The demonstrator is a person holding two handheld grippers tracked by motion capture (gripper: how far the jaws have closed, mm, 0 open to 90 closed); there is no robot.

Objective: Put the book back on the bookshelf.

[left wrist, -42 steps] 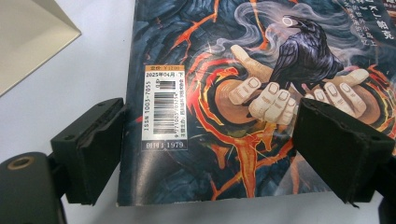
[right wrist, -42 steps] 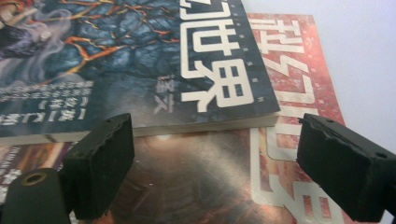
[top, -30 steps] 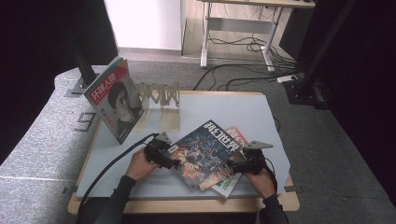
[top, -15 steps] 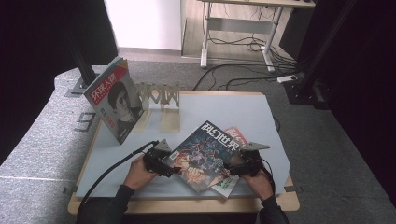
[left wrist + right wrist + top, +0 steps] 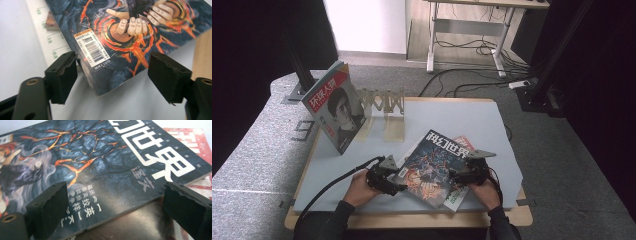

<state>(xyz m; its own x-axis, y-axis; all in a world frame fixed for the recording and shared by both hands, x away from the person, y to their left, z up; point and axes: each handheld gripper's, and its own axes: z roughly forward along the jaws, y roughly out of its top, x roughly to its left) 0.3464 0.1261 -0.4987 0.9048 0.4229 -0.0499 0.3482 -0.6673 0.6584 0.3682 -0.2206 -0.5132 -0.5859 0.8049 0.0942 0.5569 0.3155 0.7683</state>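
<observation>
Since the earlier frame, the left gripper (image 5: 398, 186) has slid in along the counter (image 5: 492, 125) to the near left corner of the dark magazine (image 5: 432, 167), and its jaws have just been closing; they stand apart on either side of that corner, by the barcode label (image 5: 92, 51), pads not pressing. Opposite, the right gripper (image 5: 457, 176) holds its jaws wide at the dark magazine's right edge, gripping nothing. That magazine lies flat at the counter's near middle, atop a red-covered magazine (image 5: 462, 142). Another magazine (image 5: 334, 111) leans upright at the far left beside a wooden rack (image 5: 384, 102).
</observation>
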